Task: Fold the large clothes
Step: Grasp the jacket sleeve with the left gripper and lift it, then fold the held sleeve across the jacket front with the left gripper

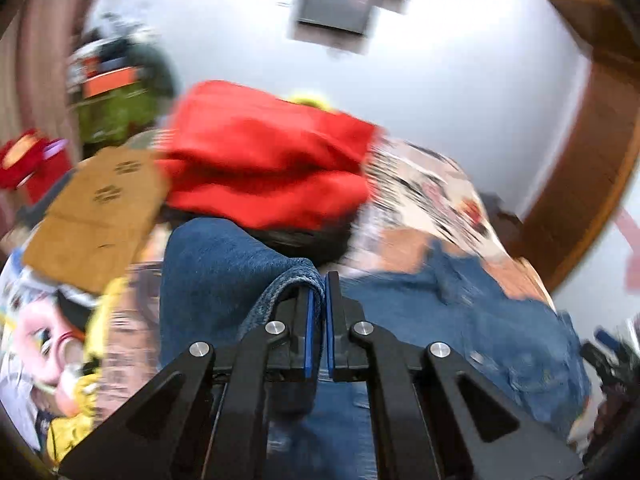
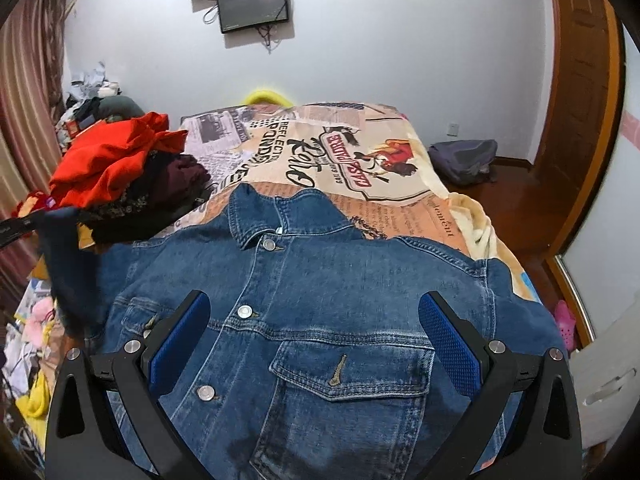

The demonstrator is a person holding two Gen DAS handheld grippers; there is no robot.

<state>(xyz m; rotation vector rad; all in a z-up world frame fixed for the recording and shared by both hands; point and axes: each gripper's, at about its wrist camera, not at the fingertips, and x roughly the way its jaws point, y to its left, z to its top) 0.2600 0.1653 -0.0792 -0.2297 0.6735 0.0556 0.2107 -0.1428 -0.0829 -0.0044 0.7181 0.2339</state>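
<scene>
Left wrist view: left gripper (image 1: pixel 322 280) clamped on denim jacket (image 2: pixel 320 320) cuff at frame centre, jacket spread on bed (image 2: pixel 400 152) lower centre; right gripper (image 2: pixel 316 308) jaws apart above it.

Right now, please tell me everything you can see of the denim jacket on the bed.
The denim jacket is blue, of sturdy washed cotton with pale stitching. It lies front up on the printed bedspread, collar toward the far wall, buttoned with silver metal buttons, one flap pocket on the chest showing. The left claw is shut on a sleeve edge and holds it raised at the jacket's side. The right claw hangs open above the chest, apparently not touching. A pile of red and dark clothes sits beside the jacket.
</scene>
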